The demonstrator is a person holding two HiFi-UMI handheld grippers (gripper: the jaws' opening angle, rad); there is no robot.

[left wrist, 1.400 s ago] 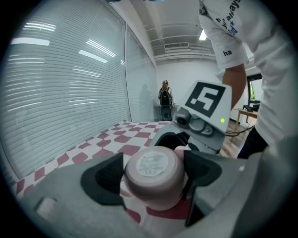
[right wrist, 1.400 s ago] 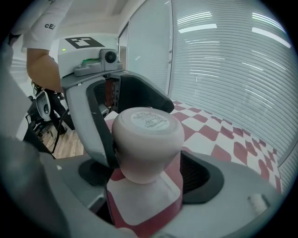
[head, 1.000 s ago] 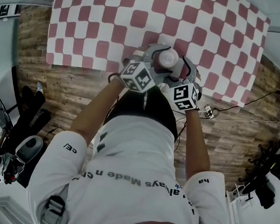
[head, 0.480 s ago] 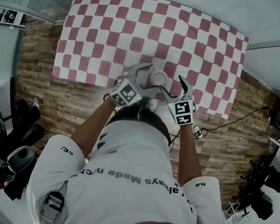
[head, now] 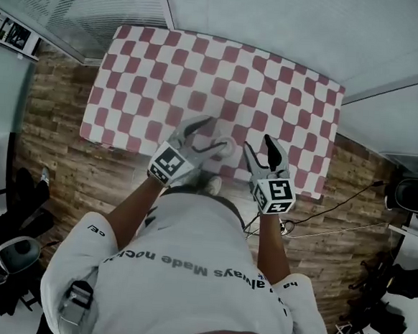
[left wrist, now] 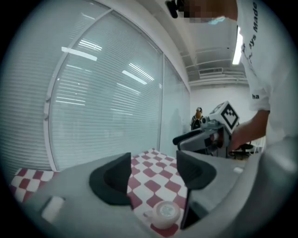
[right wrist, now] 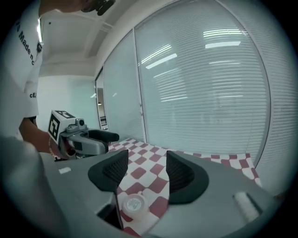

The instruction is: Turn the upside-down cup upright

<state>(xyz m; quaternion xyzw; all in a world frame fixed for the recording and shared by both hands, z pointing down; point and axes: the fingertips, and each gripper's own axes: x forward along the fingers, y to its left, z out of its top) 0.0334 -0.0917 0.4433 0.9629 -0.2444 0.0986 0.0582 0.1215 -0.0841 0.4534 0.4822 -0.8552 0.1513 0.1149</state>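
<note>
Apparently the cup (left wrist: 164, 214) stands base-up on the checked desk (head: 203, 61). Both gripper views look down on a flat, ringed disc rather than an open mouth, with a small handle on one side, so it does not yet sit as the task wants.

The left gripper (head: 210, 134) and right gripper (head: 257, 145) hover well above the desk, one on each side of the cup and both angled slightly down toward it. Each set of jaws is partly spread and has just been closing. Nothing sits between the pads, and the cup only shows through each gap, far below on the cloth.

Flanking it this way would let either tool reach a side wall or the handle. This moment alone cannot say whether they are drawing back from a released grip or lining up for one.
</note>
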